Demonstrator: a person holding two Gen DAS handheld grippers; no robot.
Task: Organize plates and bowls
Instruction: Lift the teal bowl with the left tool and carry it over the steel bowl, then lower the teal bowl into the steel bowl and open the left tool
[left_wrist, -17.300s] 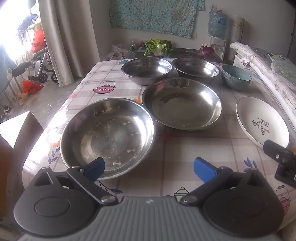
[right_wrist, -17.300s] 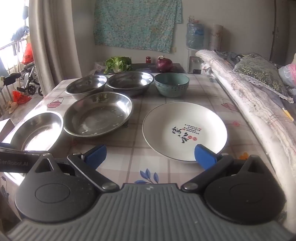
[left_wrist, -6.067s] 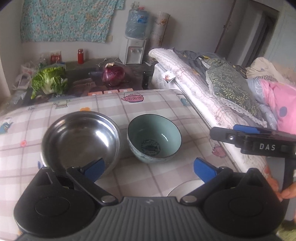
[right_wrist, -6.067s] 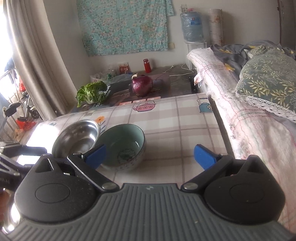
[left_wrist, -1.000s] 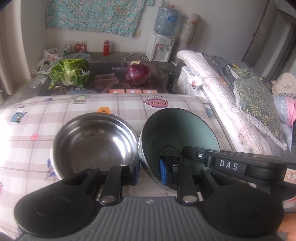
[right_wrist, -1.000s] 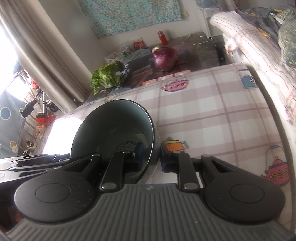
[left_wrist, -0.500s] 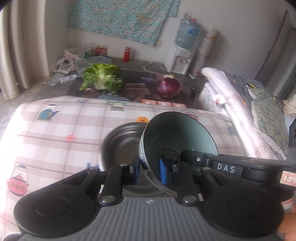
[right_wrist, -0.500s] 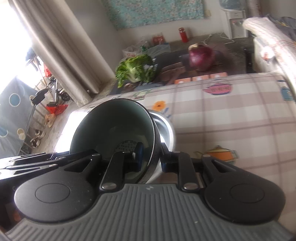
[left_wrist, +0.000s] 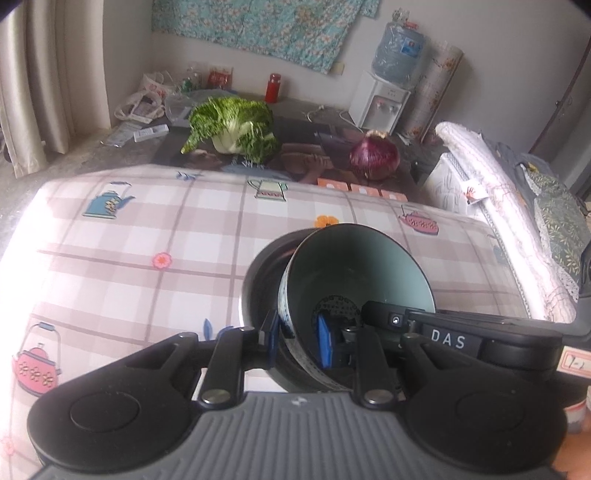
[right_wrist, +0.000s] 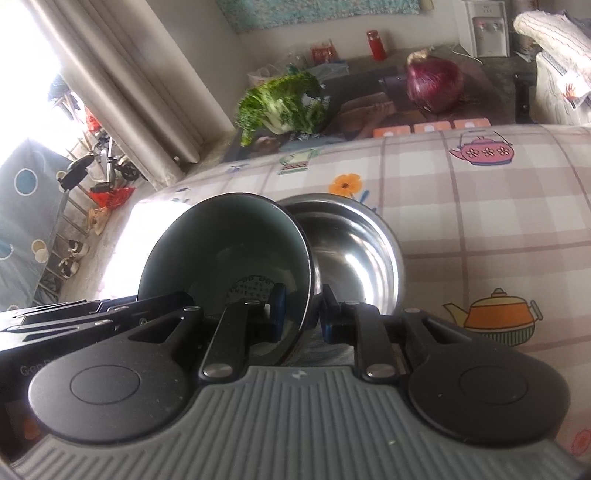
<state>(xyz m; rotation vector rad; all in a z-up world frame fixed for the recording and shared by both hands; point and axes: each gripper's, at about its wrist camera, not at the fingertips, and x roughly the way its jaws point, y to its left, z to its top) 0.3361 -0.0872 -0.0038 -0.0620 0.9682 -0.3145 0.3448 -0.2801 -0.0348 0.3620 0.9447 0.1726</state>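
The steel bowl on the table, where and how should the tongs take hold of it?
By its thin rim, from above on the side away from the green bowl, one finger inside, one outside: the steel bowl sits upright and open, and its round wall is probably too wide to span.

A table (left_wrist: 129, 258) under a checked teapot-print cloth (right_wrist: 498, 229) carries one steel bowl (right_wrist: 354, 243).

Left gripper (left_wrist: 295, 338): a grey ribbed housing plate at the base, flanked by two black rounded lobes, each with a raised circular disc. Two black link arms run forward from silver round-headed pivot screws and carry blue pads at the jaws. Right gripper (right_wrist: 299, 317): identical construction, with a small white mark at the centre of the ribbed plate. Seen from the left camera, its black side bar bears white "DAS" lettering and a small round button.
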